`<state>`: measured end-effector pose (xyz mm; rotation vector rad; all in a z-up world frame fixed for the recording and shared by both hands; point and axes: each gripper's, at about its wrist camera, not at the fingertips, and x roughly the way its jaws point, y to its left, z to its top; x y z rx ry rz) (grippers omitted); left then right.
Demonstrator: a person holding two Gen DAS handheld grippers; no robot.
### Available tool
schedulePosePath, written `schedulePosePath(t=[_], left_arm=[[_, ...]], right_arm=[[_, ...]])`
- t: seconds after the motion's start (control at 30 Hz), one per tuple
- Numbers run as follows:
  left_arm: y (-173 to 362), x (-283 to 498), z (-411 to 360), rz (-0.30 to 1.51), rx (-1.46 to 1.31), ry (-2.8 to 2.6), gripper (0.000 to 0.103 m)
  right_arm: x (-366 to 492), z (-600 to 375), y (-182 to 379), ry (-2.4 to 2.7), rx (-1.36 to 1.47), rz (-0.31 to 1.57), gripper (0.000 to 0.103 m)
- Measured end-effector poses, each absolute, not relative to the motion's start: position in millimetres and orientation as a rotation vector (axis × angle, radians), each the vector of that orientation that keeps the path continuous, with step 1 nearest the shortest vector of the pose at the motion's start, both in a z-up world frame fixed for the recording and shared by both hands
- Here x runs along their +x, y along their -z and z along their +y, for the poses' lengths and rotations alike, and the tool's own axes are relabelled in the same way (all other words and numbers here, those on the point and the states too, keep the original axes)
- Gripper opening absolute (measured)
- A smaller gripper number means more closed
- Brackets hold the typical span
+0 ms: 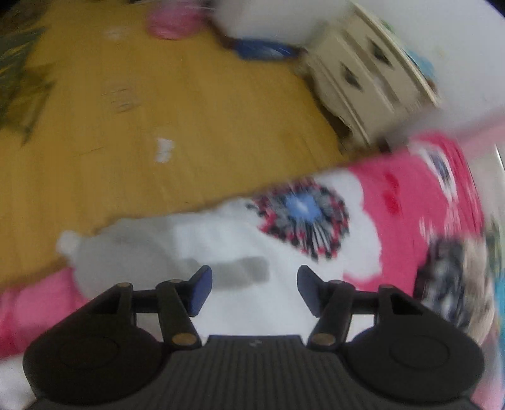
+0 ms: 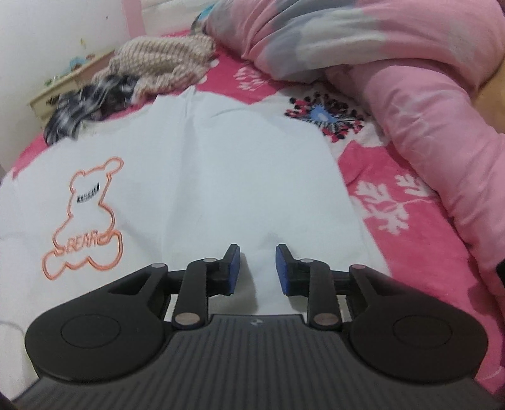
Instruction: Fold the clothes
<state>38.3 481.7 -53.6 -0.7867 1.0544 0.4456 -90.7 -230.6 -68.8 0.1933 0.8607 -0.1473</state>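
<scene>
- Right gripper (image 2: 254, 268): jaws parted, nothing pinched, just above the near edge of the white shirt (image 2: 202, 176).
- Shirt lies flat on the pink bedspread (image 2: 394, 227), long axis running away from it.
- Left gripper (image 1: 254, 290): released, empty, over white cloth; view blurred.

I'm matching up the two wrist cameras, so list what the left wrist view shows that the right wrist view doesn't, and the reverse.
Only the left wrist view: the yellow wooden floor, a pink round object lying on it, and the open left gripper.

Only the right wrist view: the orange bear outline printed on the white garment, the knitted beige cloth, the pink duvet, and the open right gripper.

Both: the white garment, the pink patterned bedsheet and the cream drawer cabinet.
</scene>
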Motion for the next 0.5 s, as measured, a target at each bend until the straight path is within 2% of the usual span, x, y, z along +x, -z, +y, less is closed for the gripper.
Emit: schedulePosePath(t=[0.17,0.27,0.37,0.47,0.5], left_arm=[[75,56,459,1.133,-0.486,-0.487,0.068],[80,55,463,1.101,-0.469,-0.514,0.071],[81,56,466,1.074,-0.488,-0.522,0.068],[81,62,456,1.063,-0.442,-0.497,0.029],[82,65,452,1.068,-0.418,-0.501,0.024]], right_arm=[[-87,-222,71,0.143,0.134,0.864,0.028],[-88,-221,71,0.137,0.119,0.862,0.029],[-87,-223,71,0.137,0.127,0.863,0.029],[-87,-222,71,0.136,0.125,0.863,0.03],[-88,-222,71,0.137,0.125,0.863,0.03]])
